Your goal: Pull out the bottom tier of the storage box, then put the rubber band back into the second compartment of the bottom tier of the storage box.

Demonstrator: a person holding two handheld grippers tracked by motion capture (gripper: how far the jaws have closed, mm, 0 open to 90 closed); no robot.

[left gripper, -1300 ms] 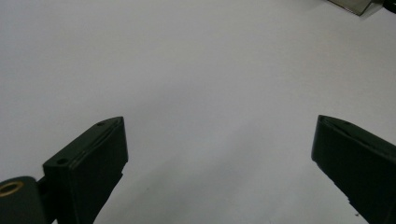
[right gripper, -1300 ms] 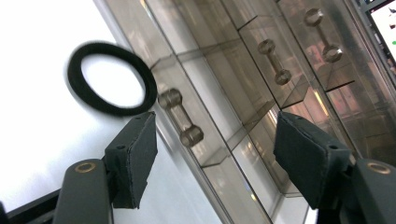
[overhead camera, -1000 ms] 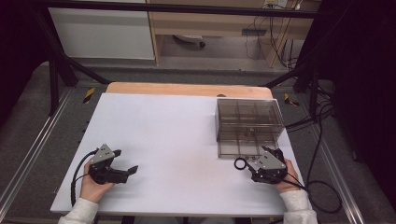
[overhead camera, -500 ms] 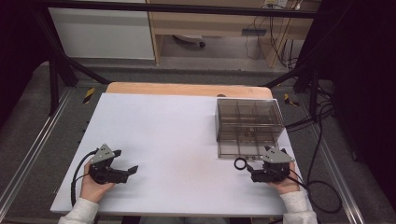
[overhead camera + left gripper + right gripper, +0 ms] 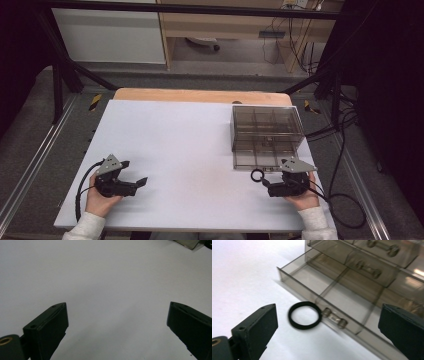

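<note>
Right gripper jaws just been opening, now wide, nothing between them. Gripper drawn back toward 5 o'clock; ring lies free at 11 o'clock of it.

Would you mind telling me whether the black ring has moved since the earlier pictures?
No. The black ring lies at the same spot off the drawer box's near left corner; the right gripper has just opened.

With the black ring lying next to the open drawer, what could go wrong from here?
1. The black ring lies flat on the white table, so the wide-open right claw may slide it away instead of gripping it.
2. The ring sits against the open drawer beside its handle; a jaw could catch the handle or push the drawer back in.
3. The clear drawer walls are hard to see, so a drop may miss the compartment.
</note>
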